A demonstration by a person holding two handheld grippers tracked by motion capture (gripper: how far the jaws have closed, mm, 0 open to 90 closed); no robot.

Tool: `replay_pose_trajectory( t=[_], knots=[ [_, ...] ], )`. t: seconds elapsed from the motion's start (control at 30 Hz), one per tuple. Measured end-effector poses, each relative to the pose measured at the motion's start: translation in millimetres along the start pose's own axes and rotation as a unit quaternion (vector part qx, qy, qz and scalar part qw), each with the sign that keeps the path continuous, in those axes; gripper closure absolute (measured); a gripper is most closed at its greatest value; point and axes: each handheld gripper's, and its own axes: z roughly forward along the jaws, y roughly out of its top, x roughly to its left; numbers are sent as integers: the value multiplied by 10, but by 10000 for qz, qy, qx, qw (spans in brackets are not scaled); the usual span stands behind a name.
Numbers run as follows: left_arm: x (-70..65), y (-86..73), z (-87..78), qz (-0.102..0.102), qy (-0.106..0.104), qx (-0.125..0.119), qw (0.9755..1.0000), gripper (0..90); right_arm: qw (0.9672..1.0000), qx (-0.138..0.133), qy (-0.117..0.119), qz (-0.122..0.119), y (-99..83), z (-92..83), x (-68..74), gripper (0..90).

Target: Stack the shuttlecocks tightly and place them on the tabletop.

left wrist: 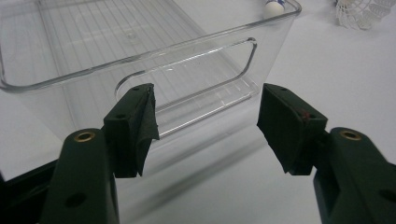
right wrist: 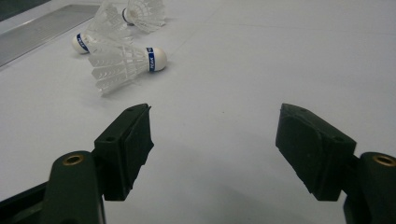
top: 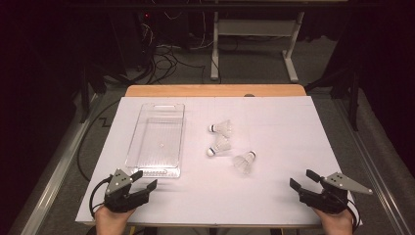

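Black jaws are standing wide apart on both of your grippers, and nothing is sitting between either pair. Your left gripper (top: 145, 179) is hovering at the near-left corner of the table (top: 274, 196), its jaws framing the handle cutout in the near end wall of the clear plastic bin (left wrist: 196, 56), close to that wall but apart from it, so I judge you are lining up either to steady the bin or simply waiting beside it. Your right gripper (top: 302, 178) is resting low at the near-right corner, jaws pointing across the white surface toward the three shuttlecocks. The nearest shuttlecock (right wrist: 126, 60) is lying on its side, cork tip (with a blue band) pointing right in the right gripper view, well apart from your jaws; the middle shuttlecock (top: 218, 147) and the far shuttlecock (top: 222, 128) are lying just beyond it, all three beside the bin on its right and none inside. The bin is lying empty, open side up, which suggests it is waiting to receive them, and your right hand is sitting better placed for the first pick
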Motion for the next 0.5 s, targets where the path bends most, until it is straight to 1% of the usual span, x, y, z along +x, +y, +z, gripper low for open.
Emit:
replay_pose_trajectory(
  t=[0.1, 0.17, 0.33, 0.37, 0.43, 0.5],
  knots=[
    [-1, -12, 14, -71, 76, -26, 9999, 381, 10000, 5, -12, 1, 0, -1, 1, 275],
    [13, 5, 15, -22, 17, -26, 10000, 381, 10000, -8, -12, 4, -1, -4, -2, 275],
    [17, 21, 5, -103, 8, -90, 9999, 380, 10000, -44, -27, 40, 1, -11, -7, 272],
    [16, 23, 5, -142, 26, -78, 9999, 379, 10000, -43, -31, 38, 2, -12, -5, 273],
    [28, 34, 9, -126, -20, -58, 9999, 378, 10000, -39, -35, 29, 5, -11, 1, 272],
    [26, 35, 17, -210, 25, -33, 9998, 375, 10000, -40, -34, 27, 9, -8, 5, 272]
  ],
)
